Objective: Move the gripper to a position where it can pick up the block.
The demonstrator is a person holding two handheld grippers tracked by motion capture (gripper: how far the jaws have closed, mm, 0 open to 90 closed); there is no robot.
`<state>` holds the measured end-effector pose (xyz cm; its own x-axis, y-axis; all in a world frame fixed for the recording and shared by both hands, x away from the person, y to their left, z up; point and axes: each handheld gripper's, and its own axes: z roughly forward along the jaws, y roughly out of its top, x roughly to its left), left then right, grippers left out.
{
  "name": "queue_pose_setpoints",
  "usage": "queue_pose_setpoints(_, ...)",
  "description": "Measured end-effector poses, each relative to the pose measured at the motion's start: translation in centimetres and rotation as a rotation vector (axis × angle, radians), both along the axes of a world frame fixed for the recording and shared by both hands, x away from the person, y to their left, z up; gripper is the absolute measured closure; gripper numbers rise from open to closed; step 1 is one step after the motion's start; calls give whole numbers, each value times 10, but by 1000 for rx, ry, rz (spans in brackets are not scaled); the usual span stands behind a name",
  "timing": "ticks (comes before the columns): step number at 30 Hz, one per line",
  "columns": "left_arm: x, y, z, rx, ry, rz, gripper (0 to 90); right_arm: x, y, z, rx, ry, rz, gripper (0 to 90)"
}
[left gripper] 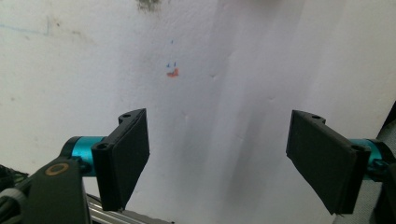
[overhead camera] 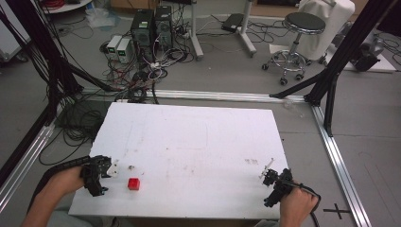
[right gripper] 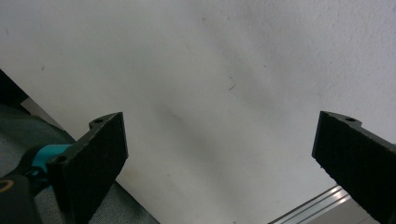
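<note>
You hold both grippers low at the near corners of the white table (overhead camera: pixel 198 137), probably as a resting pose, each with its jaws spread wide and nothing between them: the left gripper (left gripper: pixel 217 158) and the right gripper (right gripper: pixel 219 163) both look at bare table. The small red cube (overhead camera: pixel 134 184) lies near the near edge, just to the right of your left gripper and well apart from the right one, so the left one looks better placed to take it

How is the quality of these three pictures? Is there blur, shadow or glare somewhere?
High view: soft and low in detail, evenly lit, no glare; the red block stays clear. Left gripper view: broad grey shadows streak the white table; jaws sharp. Right gripper view: dim, with a faint shadow between the jaws.
</note>
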<state>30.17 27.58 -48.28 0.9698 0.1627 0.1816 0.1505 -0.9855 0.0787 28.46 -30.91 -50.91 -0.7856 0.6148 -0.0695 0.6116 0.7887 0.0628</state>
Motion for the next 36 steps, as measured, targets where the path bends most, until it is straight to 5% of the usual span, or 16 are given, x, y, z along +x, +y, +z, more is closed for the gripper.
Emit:
queue_pose_setpoints(16,6,-37,6,27,54,-143,216,0,-1,1,7,-4,4,26)
queue_pose_setpoints(36,10,-74,-4,33,101,-203,217,1,1,0,7,-1,7,26)
